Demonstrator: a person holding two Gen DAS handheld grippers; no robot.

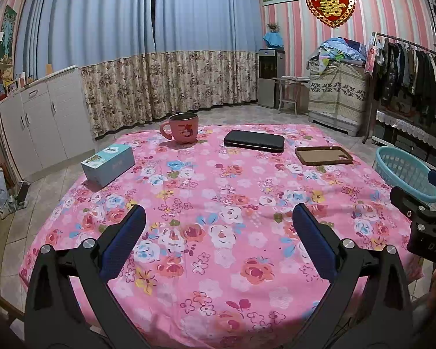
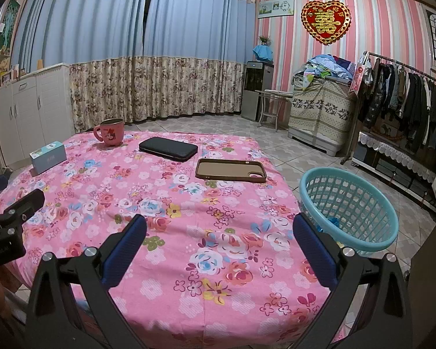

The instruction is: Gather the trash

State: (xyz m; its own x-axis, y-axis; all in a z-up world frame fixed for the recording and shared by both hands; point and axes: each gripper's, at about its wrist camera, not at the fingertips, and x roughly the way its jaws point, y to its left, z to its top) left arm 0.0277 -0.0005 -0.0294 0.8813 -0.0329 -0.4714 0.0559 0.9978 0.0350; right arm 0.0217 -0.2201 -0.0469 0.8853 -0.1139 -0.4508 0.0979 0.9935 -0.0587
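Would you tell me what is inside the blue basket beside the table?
Through the mesh of the blue basket, a small blue item lies at the bottom. The right gripper finger and near rim hide the rest.

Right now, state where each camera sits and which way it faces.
Left wrist view: on the left gripper, open, facing across the floral table toward the curtains; the right gripper shows at its right edge.
Right wrist view: on the right gripper, open, facing likewise; the left gripper shows at its left edge, the basket at its right.
Shared: mug, black case, phone case, box.
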